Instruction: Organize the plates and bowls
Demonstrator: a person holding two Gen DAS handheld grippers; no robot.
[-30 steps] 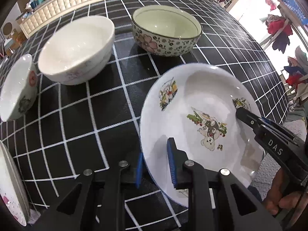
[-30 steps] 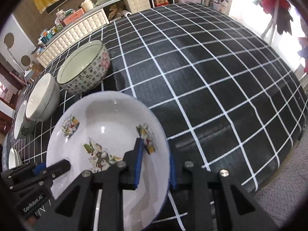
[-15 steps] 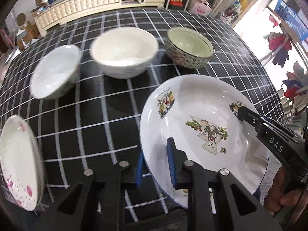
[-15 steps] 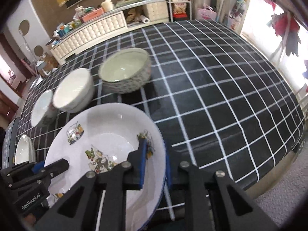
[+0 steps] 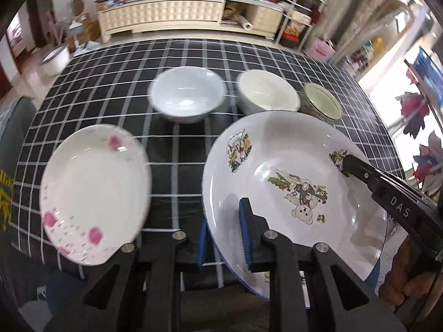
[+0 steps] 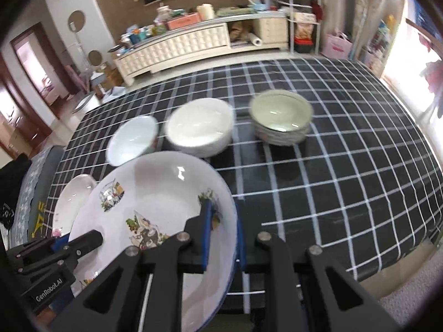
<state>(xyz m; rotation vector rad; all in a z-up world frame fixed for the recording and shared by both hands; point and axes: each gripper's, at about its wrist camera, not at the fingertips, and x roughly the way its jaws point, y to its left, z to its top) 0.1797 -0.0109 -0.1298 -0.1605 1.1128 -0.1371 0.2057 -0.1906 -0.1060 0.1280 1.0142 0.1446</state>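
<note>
A large white cartoon-print plate (image 5: pixel 290 171) is held above the black checked table by both grippers. My left gripper (image 5: pixel 224 238) is shut on its near-left rim. My right gripper (image 6: pixel 224 238) is shut on its right rim; the plate also shows in the right wrist view (image 6: pixel 155 199). A white plate with pink flowers (image 5: pixel 94 191) lies on the table to the left. Three bowls stand in a row behind: a white bowl (image 5: pixel 188 94), a cream bowl (image 5: pixel 267 92) and a floral bowl with a green inside (image 5: pixel 322 103).
The table (image 6: pixel 346 171) has a black cloth with white grid lines; its right part beside the floral bowl (image 6: pixel 281 121) is bare. A white cabinet (image 6: pixel 177 47) stands behind the table. A dark cushion (image 5: pixel 11 138) lies at the table's left edge.
Both grippers have lifted the cartoon plate and drawn back and leftward; the bowls now look farther away and the pink-flower plate has come fully into the left wrist view.
</note>
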